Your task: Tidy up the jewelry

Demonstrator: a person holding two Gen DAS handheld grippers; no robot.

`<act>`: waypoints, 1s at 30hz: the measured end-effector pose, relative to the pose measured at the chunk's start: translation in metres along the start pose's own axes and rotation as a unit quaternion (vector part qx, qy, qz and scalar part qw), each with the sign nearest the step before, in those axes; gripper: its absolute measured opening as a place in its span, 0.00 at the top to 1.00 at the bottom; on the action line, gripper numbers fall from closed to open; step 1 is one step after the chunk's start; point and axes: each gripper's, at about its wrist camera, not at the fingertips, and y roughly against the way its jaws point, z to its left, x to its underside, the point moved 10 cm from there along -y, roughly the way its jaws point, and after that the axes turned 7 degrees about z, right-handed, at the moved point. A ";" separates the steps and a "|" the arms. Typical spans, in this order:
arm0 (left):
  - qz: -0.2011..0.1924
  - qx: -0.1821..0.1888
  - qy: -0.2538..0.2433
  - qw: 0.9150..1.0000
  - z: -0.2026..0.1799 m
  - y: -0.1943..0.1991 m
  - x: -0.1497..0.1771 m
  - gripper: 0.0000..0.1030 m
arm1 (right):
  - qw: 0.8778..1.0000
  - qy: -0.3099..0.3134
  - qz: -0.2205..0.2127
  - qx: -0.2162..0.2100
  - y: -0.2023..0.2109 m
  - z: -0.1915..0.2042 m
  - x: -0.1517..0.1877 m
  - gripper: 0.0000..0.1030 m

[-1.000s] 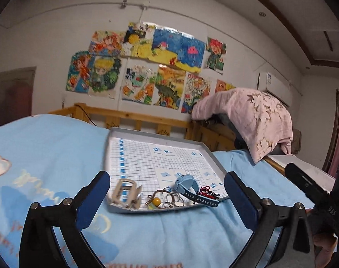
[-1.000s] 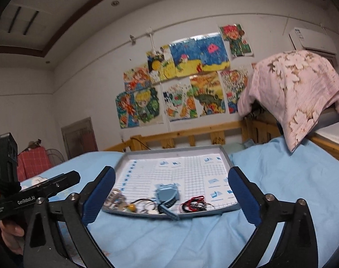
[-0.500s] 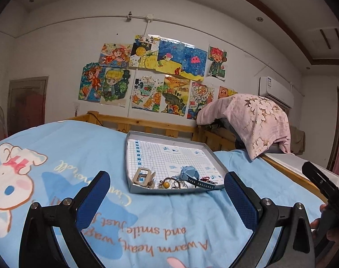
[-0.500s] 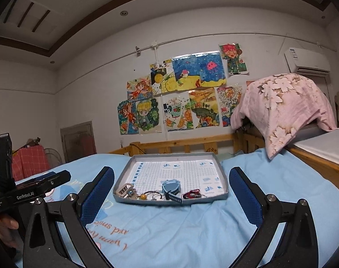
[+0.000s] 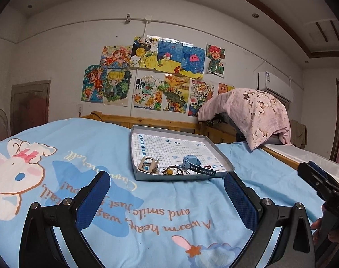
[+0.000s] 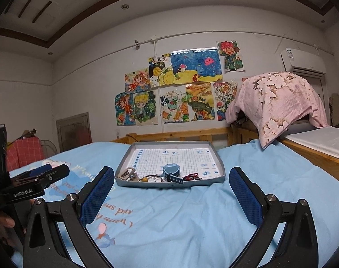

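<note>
A grey shallow tray (image 5: 223,158) (image 6: 220,167) with a grid-printed floor lies on the blue bedsheet. Along its near edge lie a beige clip (image 5: 148,164) (image 6: 126,173), a yellow-bead necklace with rings (image 5: 170,171) (image 6: 145,179), a blue watch (image 5: 191,162) (image 6: 171,170) and a red-and-black cord (image 6: 193,176). My left gripper (image 5: 166,197) is open and empty, well short of the tray. My right gripper (image 6: 171,195) is open and empty, also short of the tray.
The blue printed bedsheet (image 5: 80,156) covers the bed. A wooden bed rail (image 6: 180,135) runs behind the tray. A pink floral cloth (image 6: 278,102) drapes a heap at the right. A second bed's wooden edge (image 6: 316,156) is at the far right.
Both grippers have pulled back from the tray, which now looks smaller and farther. More bedsheet shows in front. Both stay open and empty.
</note>
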 end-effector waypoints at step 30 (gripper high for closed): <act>0.053 -0.030 0.003 0.998 0.010 -0.023 0.038 0.00 | 0.999 -0.003 0.040 0.012 -0.018 0.000 0.048 0.02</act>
